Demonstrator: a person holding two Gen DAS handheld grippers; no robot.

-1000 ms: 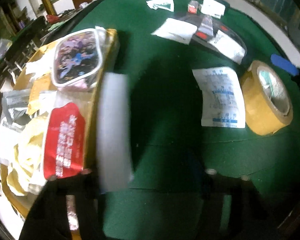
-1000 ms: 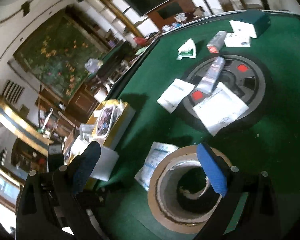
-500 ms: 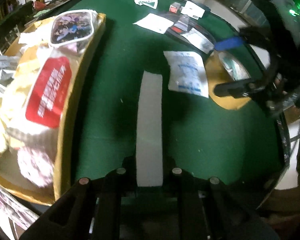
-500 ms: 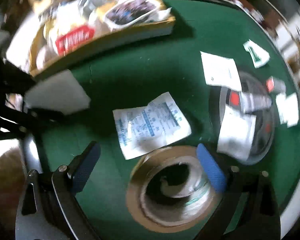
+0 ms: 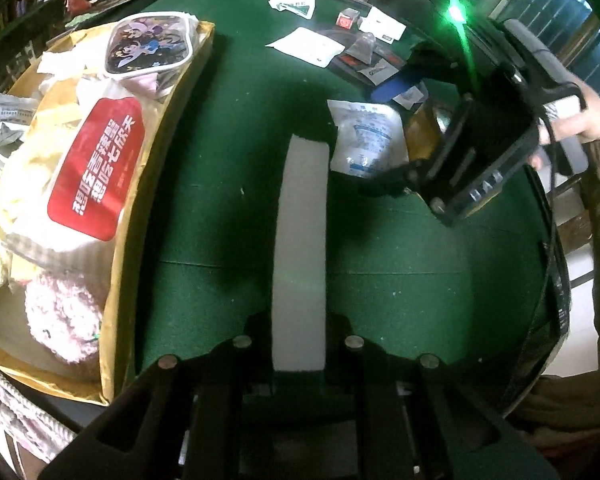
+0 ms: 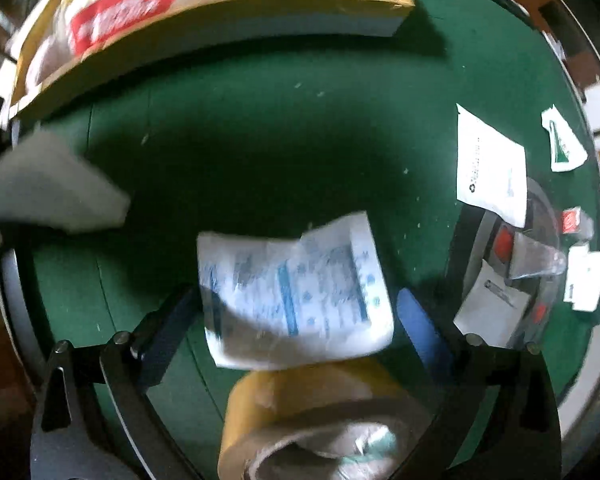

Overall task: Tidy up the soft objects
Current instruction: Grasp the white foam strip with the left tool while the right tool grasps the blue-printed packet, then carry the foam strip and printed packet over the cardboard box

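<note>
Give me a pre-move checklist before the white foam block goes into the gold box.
1. Left gripper shut on the white foam block: ok.
2. Block clear of the blue-printed pouch: cannot tell.
3. Free space in the gold box: not ok, it looks crowded.
4. Right gripper out of the path: ok, it is on the other side.
5. Right gripper open around the pouch: ok.

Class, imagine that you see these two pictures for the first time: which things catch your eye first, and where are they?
A long white foam block juts forward from the shut left hand-held gripper, above the green table. A gold tray at the left is heaped with soft packets. The open right hand-held gripper straddles a blue-printed white pouch just beyond a brown tape roll.
</note>
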